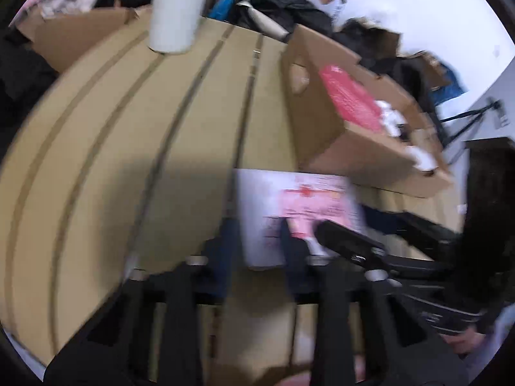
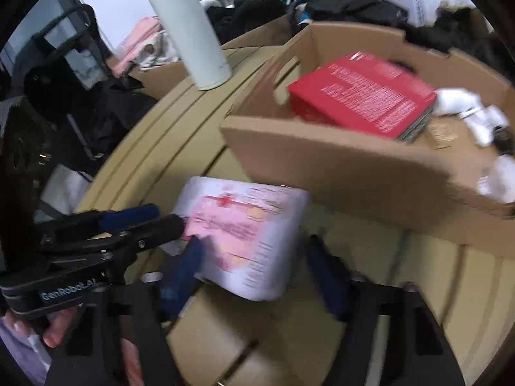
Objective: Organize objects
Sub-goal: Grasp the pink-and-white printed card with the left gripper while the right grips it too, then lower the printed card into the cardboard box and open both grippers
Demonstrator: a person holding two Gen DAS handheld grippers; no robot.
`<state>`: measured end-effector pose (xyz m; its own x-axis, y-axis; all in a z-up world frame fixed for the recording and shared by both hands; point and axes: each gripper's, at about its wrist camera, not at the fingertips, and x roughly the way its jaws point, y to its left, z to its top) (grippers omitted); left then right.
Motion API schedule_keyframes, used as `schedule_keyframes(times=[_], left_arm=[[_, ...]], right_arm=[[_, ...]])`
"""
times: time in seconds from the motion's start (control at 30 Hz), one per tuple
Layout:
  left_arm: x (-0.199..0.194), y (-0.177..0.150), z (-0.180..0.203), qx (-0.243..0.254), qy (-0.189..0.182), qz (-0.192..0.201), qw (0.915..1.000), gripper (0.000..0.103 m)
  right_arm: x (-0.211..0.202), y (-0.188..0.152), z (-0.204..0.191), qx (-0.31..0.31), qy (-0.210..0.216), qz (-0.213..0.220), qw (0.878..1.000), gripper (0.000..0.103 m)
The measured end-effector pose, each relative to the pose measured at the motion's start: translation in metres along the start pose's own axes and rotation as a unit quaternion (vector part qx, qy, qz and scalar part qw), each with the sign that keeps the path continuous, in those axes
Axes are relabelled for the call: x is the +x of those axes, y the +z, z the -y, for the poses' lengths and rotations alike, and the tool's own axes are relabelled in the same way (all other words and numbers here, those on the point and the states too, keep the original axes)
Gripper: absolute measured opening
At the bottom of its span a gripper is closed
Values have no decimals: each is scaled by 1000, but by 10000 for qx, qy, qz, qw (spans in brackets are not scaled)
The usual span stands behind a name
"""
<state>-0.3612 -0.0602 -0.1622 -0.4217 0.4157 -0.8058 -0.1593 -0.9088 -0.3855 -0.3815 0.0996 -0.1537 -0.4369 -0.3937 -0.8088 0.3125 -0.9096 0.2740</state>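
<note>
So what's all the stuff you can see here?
Table: one, tan, slatted, under everything.
Box: one, brown cardboard, open, on the table.
Red book: one, red, lying inside the box.
White bits: a few, white, inside the box beside the red book; too blurred to name.
Packet: one, white and pink, on the table in front of the box.
Bottle: one, white, upright at the table's far side.
Clothes: a pile, mostly black, behind the table.
Left gripper: black and blue, at the packet's edge.
Right gripper: blue fingers either side of the packet.
</note>
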Motion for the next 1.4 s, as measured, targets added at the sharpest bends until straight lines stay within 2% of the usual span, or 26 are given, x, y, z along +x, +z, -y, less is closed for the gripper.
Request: schedule_keyframes(times=[0.1, 0.17, 0.27, 0.4, 0.5, 0.57, 0.73, 0.8, 0.87, 0.97, 1.03, 1.1, 1.13, 1.2, 1.27, 1.4], left_arm=[[-7, -22, 7, -74, 100, 82, 9999, 18], [-14, -38, 21, -100, -69, -111, 9999, 18], [-32, -60, 58, 151, -215, -8, 9997, 18], [-42, -69, 109, 386, -509, 8, 9980, 18], [-51, -57, 144, 581, -819, 121, 9949, 18], [-53, -40, 166, 777, -992, 233, 9918, 18], [-30, 29, 201, 870, -1379, 118, 9865, 18], [-9, 54, 205, 801, -1438, -128, 9863, 18], [15, 70, 204, 663, -1320, -389, 9883, 18], [58, 88, 191, 365, -1086, -949, 9889, 18], [76, 96, 179, 165, -989, -1159, 9882, 18], [81, 106, 169, 91, -646, -1019, 9927, 18], [82, 111, 164, 99, -357, -912, 9951, 18], [84, 113, 154, 7, -223, -916, 9955, 19], [82, 112, 146, -86, -242, -982, 9948, 32], [59, 108, 147, 211, -35, -752, 9969, 46]], right_arm=[[-8, -8, -3, -72, 75, -63, 9999, 44], [-25, -20, -4, -177, 27, -60, 9998, 34], [-65, -48, 8, -66, 58, 91, 9999, 33], [-122, -84, 35, 323, -86, 287, 9990, 33], [-164, -93, 53, 521, -224, 572, 9968, 33], [-187, -83, 65, 546, -364, 776, 9948, 33], [-220, -28, 92, 417, -760, 1174, 9893, 33], [-218, 0, 110, 492, -816, 1125, 9891, 33], [-208, 19, 129, 643, -583, 956, 9916, 33], [-177, 47, 153, 837, -241, 551, 9947, 33], [-151, 60, 160, 838, -326, 188, 9958, 33], [-120, 70, 156, 606, -670, -115, 9958, 33], [-106, 71, 156, 596, -600, -291, 9960, 33], [-80, 68, 157, 630, -460, -574, 9953, 33], [-63, 65, 153, 523, -637, -615, 9947, 33], [-63, 62, 157, 620, -426, -618, 9952, 33]])
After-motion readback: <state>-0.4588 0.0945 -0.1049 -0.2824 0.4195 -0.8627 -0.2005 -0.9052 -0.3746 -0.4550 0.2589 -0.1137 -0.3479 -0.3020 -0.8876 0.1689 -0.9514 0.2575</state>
